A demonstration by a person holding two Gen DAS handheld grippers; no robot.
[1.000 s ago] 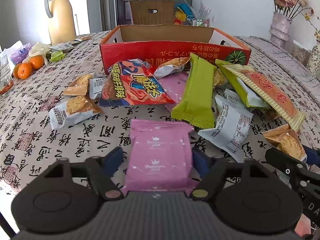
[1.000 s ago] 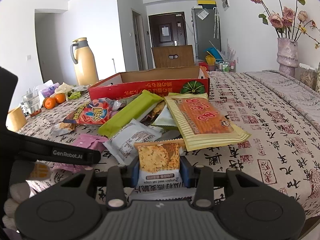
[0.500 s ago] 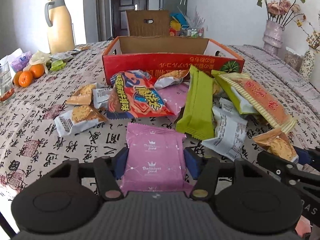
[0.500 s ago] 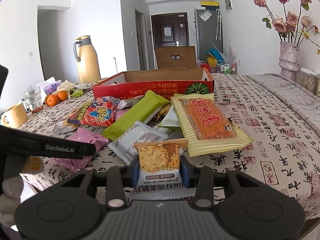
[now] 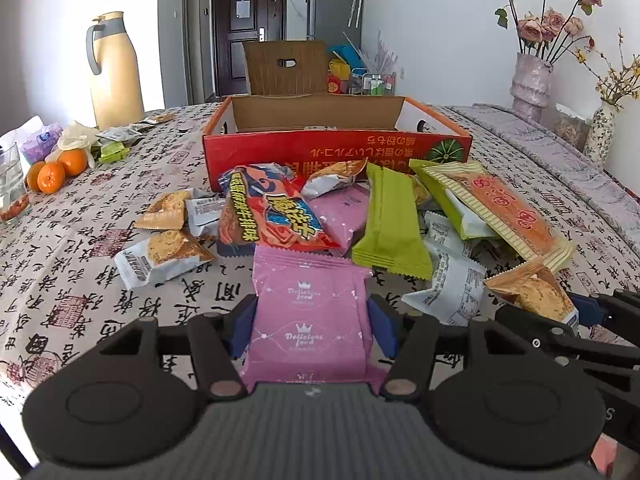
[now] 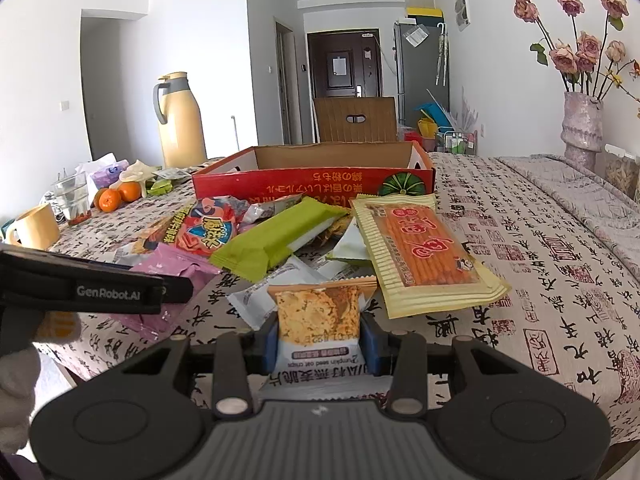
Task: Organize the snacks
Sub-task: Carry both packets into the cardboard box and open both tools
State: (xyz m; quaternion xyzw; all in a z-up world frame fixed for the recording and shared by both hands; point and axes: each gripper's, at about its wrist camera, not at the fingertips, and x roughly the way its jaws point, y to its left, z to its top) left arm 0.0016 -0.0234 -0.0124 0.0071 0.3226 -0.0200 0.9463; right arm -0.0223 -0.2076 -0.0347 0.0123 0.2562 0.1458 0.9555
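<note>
Left gripper: its blue pads press both side edges of a pink snack packet, which sits squarely between them with its far end sticking out toward the pile and its near end tucked under the gripper body. The jaws closed onto this packet within the last second.

Right gripper: pinching a small crisp packet, white below with a pictured golden crisp above. The packet stands lengthwise between the pads, its top edge pointing toward the far side. In the left wrist view this gripper shows at the near right, with the same packet.

Snack pile, middle of the table, just near of the box:
- red and blue bag, left of centre;
- second pink packet, partly under the red bag;
- long green packet, lying near to far;
- flat yellow-edged packet of orange sticks, right side, overlapping other wrappers;
- white wrapper, near right;
- three small crisp packets, set apart to the left.

Red cardboard box: open-topped, on the far side of the pile; its inside is mostly hidden by the front wall.

Far left of table: oranges, a glass, a yellow thermos jug. Far right: vase of pink flowers.

Tablecloth printed with black calligraphy and red seals.
</note>
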